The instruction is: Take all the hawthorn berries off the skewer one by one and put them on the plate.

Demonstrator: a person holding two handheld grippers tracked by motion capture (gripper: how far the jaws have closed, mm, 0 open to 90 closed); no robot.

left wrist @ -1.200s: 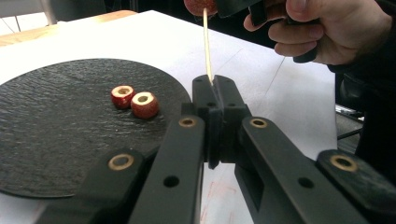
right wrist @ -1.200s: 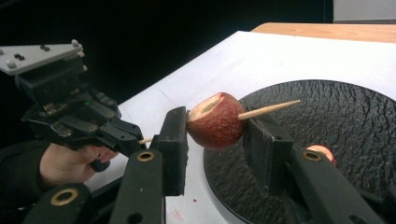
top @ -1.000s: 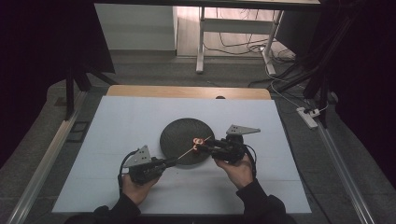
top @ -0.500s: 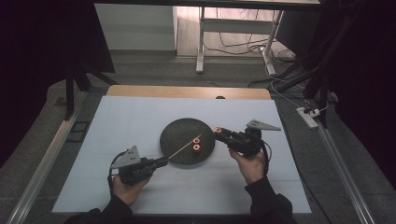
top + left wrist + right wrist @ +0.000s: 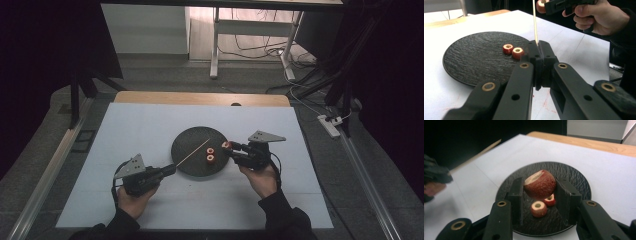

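On the white table cover (image 5: 150,125) sits a round black slate plate (image 5: 190,145), and both grippers work at its near edge. The left gripper (image 5: 170,169) lies low at the plate's near-left rim, held from below by the person's left hand (image 5: 131,199); its jaws are pressed together on the butt of a thin wooden skewer (image 5: 194,152), which runs from the fingertips up and to the right across the plate's surface. In the left gripper view the skewer (image 5: 534,22) rises straight out of the closed jaws, and its far end reaches the top edge of the picture close to the other gripper. The right gripper (image 5: 228,146) comes in from the plate's right rim, carried by the right hand (image 5: 261,179), with its grey three-cornered plate (image 5: 265,136) on top. Its jaws pinch a reddish-brown fruit piece (image 5: 540,184) with a pale cut face turned up and to the left (it looks like a cored slice of a small red fruit); in the right gripper view the piece hangs clear above the plate, gripped on both sides by the black pads. Two more slices (image 5: 210,154) lie on the plate just right of its middle, side by side and close together, each red-skinned with a pale ring and a hole in the centre. Seen from the right gripper, they rest directly below the held piece.
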